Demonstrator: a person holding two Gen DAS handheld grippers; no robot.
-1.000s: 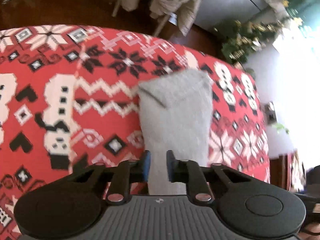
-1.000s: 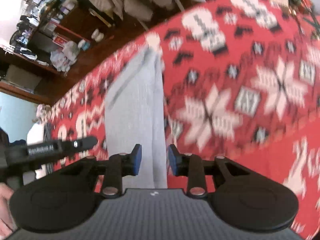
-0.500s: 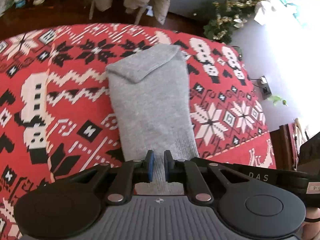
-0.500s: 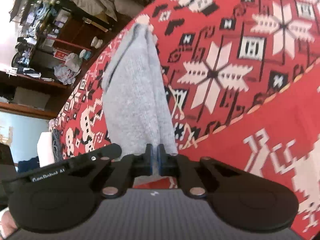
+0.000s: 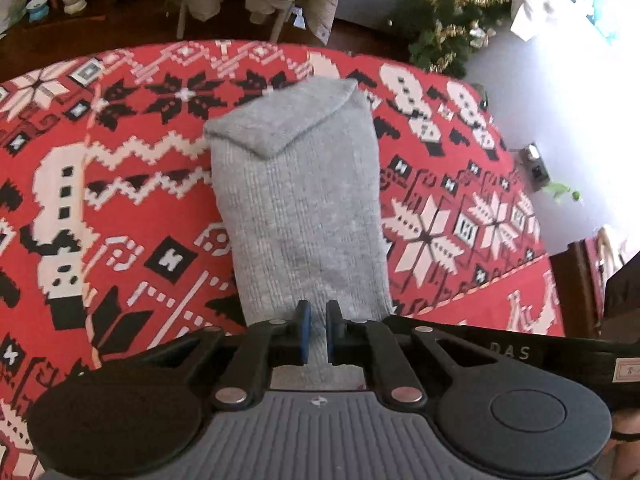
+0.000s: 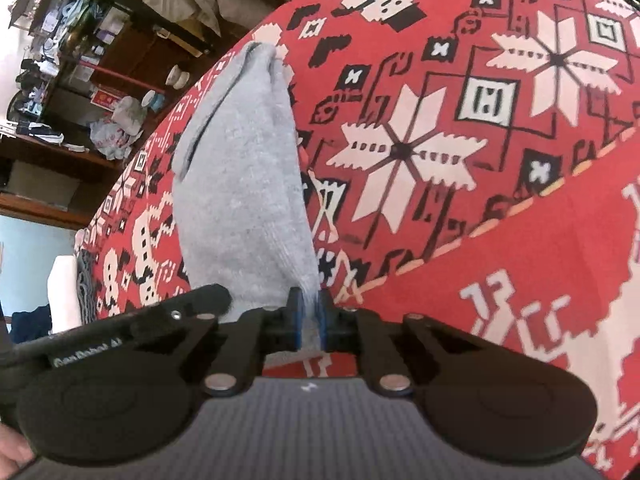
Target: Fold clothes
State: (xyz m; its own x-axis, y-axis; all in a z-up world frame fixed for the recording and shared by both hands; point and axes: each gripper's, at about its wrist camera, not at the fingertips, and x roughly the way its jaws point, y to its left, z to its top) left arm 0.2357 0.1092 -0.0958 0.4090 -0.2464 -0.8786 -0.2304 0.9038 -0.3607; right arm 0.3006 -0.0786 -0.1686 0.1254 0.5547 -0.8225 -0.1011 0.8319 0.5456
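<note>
A plain grey sock (image 5: 300, 216) lies on a red cloth (image 5: 120, 208) patterned with white-and-black snowflakes.

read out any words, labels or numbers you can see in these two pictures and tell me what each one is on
"DAS": on the black bar of the right gripper, seen in the left wrist view.
Partly legible, perhaps "GenRobot AI": on the black bar of the left gripper, seen in the right wrist view.
White label on that right gripper's bar: too small to read.
Red sign on the shelf: too blurred to read.
</note>
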